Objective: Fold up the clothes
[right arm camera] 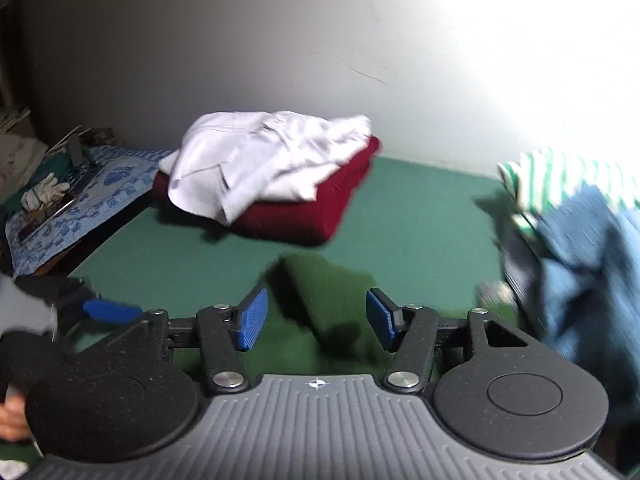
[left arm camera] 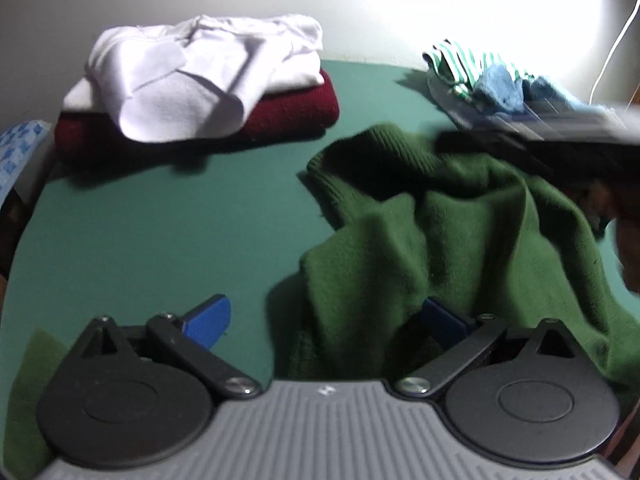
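On the far left I see a folded stack: a white garment (left arm camera: 200, 80) lying on a dark red sweater (left arm camera: 280, 116), both on the green table (left arm camera: 160, 220). That pair already lies as the task wants.

My left gripper (left arm camera: 328, 320) has its blue fingers spread wide; the right-hand one sits half sunk in the green sweater (left arm camera: 440, 232), which lies crumpled in a heap right of centre, its ribbed hem toward the far side. Nothing is pinched between them.

My right gripper (right arm camera: 316, 316) is also wide apart, hovering over the same green knit with nothing gripped.

At the far right sits a loose pile (left arm camera: 480, 76) of striped and blue clothes, unfolded.

I judge the sweater is the piece in hand. To do it well, I would find two matching edges, such as the hem corners or shoulders, pinch one in each gripper, and draw the knit flat before any fold, keeping clear of the stack and pile.

I can read no brand, label or writing; the small mark on each gripper body is too small to tell.
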